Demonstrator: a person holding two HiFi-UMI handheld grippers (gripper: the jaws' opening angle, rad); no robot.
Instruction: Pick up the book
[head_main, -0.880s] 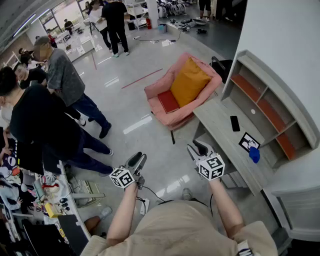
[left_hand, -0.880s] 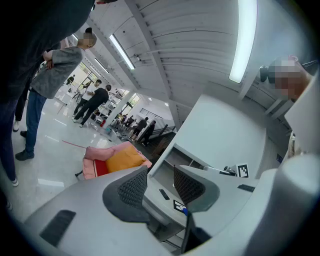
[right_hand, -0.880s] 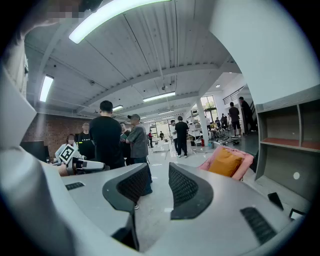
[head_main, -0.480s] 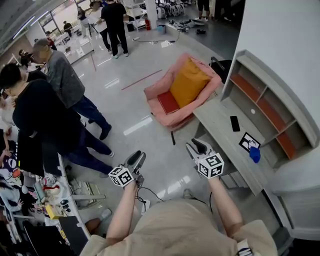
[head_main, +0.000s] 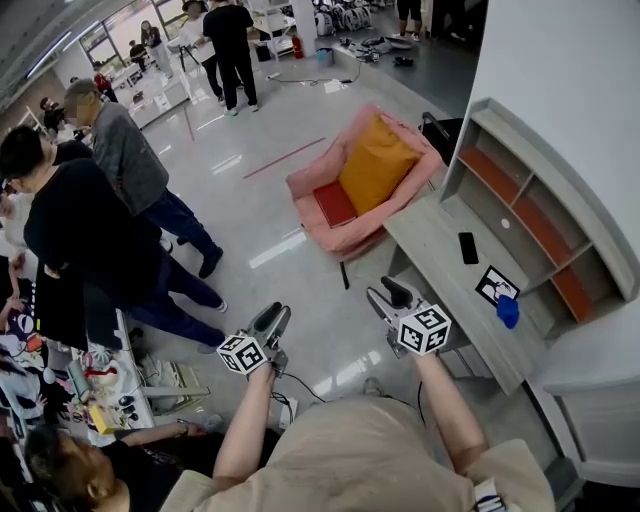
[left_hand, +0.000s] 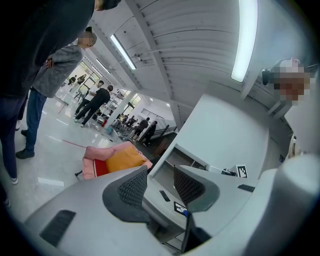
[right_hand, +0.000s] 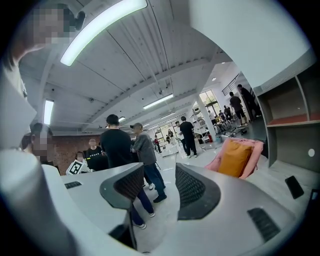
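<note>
The book (head_main: 336, 203) is red and lies flat on the seat of a pink armchair (head_main: 310, 180), next to an orange cushion (head_main: 378, 163). In the left gripper view the book (left_hand: 101, 167) shows as a red patch left of the jaws, far off. My left gripper (head_main: 275, 318) and right gripper (head_main: 388, 293) are held side by side over the floor, well short of the armchair. The jaws of the left gripper (left_hand: 160, 175) and the right gripper (right_hand: 160, 172) stand apart with nothing between them. The right gripper view shows the cushion (right_hand: 234, 158) but not the book.
A grey desk (head_main: 440, 262) on the right carries a black phone (head_main: 468, 247), a printed card (head_main: 497, 285) and a blue object (head_main: 508, 310), with a shelf unit (head_main: 545, 205) behind. Several people (head_main: 85, 235) stand at the left beside a cluttered table (head_main: 110, 390).
A person's head has come into view at the bottom left. The standing people have shifted slightly. My right gripper has edged a little to the left; the left one has stayed put.
</note>
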